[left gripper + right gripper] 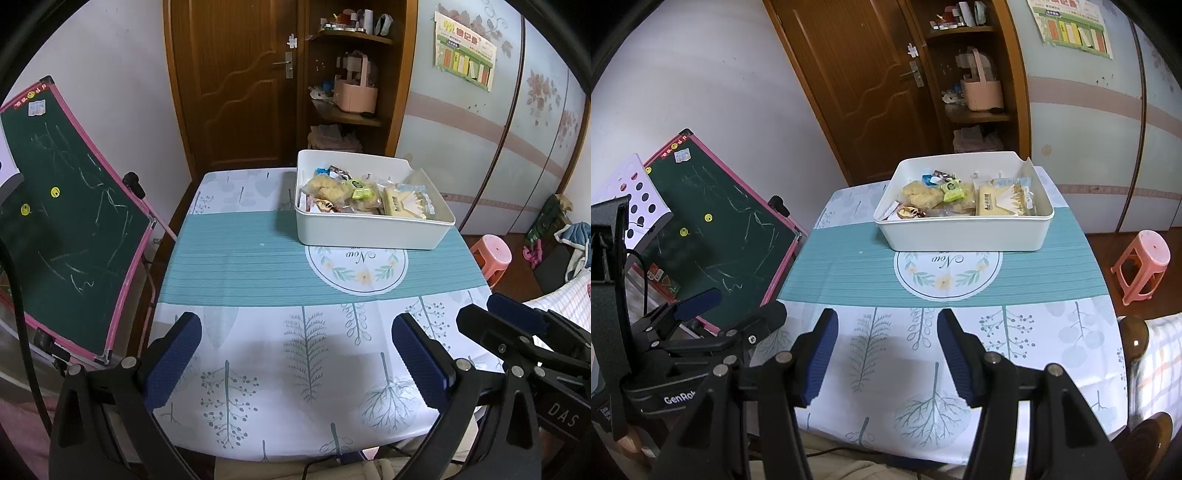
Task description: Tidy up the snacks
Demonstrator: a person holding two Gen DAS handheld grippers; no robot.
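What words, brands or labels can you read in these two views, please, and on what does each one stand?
"Now": tablecloth, in the round floral emblem, upside down to both cameras.
"DAS": right claw body, in the left view; cut off.
"GenRo": left claw body, in the right view; cut off.
Wall poster: printed characters, too blurred.
Yellow snack pack in the bin: dark print, too small.
Chalkboard: scribbles only.

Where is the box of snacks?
The white box sits on the table's far right part, just behind the round flower picture, in both views.
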